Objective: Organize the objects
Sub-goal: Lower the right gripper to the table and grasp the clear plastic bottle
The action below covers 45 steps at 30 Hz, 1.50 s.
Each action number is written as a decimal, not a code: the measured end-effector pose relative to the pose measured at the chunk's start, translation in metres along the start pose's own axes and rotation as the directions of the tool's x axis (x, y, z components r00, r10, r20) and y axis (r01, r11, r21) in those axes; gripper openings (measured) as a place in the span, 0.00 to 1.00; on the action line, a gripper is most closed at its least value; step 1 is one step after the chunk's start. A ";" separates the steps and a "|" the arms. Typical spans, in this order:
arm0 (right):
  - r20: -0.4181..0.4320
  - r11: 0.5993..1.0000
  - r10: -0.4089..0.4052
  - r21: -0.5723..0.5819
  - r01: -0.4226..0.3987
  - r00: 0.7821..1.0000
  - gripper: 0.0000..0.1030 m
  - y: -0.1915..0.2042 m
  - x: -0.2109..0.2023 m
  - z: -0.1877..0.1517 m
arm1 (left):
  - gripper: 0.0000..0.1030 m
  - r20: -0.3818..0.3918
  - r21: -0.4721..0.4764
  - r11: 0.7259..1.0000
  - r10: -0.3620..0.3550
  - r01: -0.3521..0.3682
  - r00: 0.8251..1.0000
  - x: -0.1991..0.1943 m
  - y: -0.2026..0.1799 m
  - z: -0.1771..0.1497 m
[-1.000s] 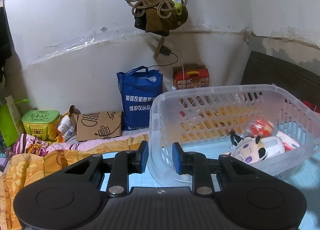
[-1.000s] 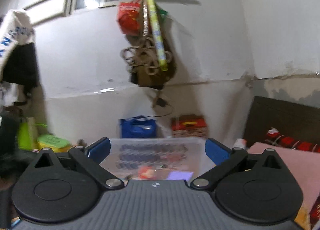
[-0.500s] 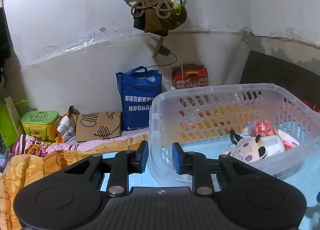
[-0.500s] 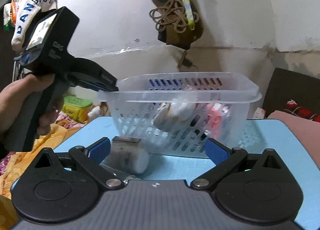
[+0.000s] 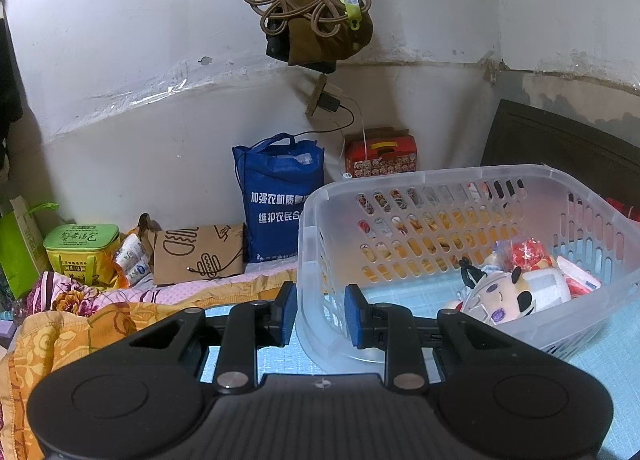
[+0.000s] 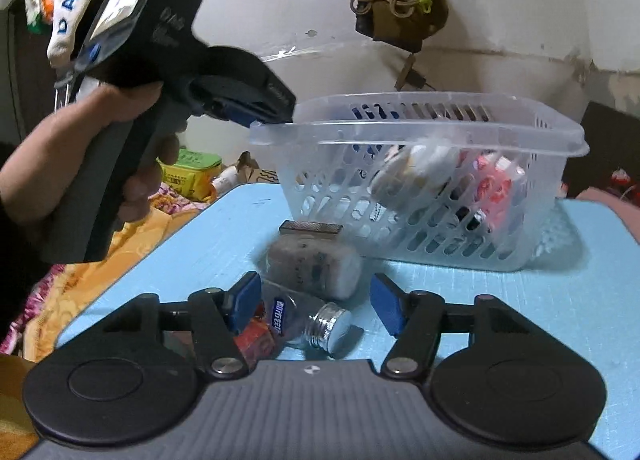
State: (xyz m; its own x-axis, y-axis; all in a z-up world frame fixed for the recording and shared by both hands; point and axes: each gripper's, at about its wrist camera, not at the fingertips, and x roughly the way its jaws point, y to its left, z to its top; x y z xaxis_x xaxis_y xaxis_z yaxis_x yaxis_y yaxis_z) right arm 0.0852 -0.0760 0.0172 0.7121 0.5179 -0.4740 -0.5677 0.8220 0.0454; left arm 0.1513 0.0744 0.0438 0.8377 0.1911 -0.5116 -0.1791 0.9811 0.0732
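A clear plastic basket [image 5: 440,187] stands on a light blue mat, holding a plush doll [image 5: 496,296] and red snack packets [image 5: 532,256]. My left gripper [image 5: 320,314] is shut on the basket's near left rim; in the right wrist view it grips the rim corner [image 6: 260,127], and the basket [image 6: 520,244] is tilted. My right gripper [image 6: 316,306] is open, low over the mat. Between its fingers lie a clear bottle with a silver cap [image 6: 320,324], a small red packet [image 6: 252,338] and a white soft bundle [image 6: 316,264].
A small flat metallic box [image 6: 310,228] lies by the basket. Behind are a blue tote bag [image 5: 280,199], a brown paper bag [image 5: 198,256], a green tin [image 5: 82,244], a red box [image 5: 380,151] and an orange blanket [image 5: 60,336]. Ropes hang on the wall [image 5: 308,11].
My right gripper dropped from facing the wall to low over the mat, moved close to the bottle, and narrowed somewhat. My left gripper kept its hold on the basket rim.
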 end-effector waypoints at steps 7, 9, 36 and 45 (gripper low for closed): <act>-0.047 0.998 0.003 0.070 0.000 0.999 0.74 -0.003 0.020 0.006 | 0.29 0.000 0.004 1.000 0.002 -0.002 1.000 0.000 -0.001 0.000; -0.072 0.995 0.006 0.098 0.001 0.997 0.80 -0.003 0.028 0.007 | 0.29 0.002 0.009 1.000 0.005 -0.005 1.000 0.000 -0.001 0.000; -0.220 0.999 0.000 0.033 0.008 0.975 0.44 -0.024 0.032 -0.009 | 0.30 0.005 0.001 1.000 0.004 -0.004 1.000 -0.002 -0.004 -0.001; -0.160 0.997 -0.037 -0.071 0.026 0.986 0.43 -0.015 0.016 -0.012 | 0.30 0.003 0.001 1.000 0.007 -0.007 1.000 -0.001 -0.004 0.000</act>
State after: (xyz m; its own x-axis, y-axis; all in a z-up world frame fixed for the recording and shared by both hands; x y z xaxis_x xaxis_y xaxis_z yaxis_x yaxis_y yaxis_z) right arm 0.1000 -0.0828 -0.0015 0.6573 0.4424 -0.6101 -0.5768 0.8164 -0.0294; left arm 0.1511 0.0702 0.0444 0.8383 0.1977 -0.5082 -0.1840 0.9799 0.0776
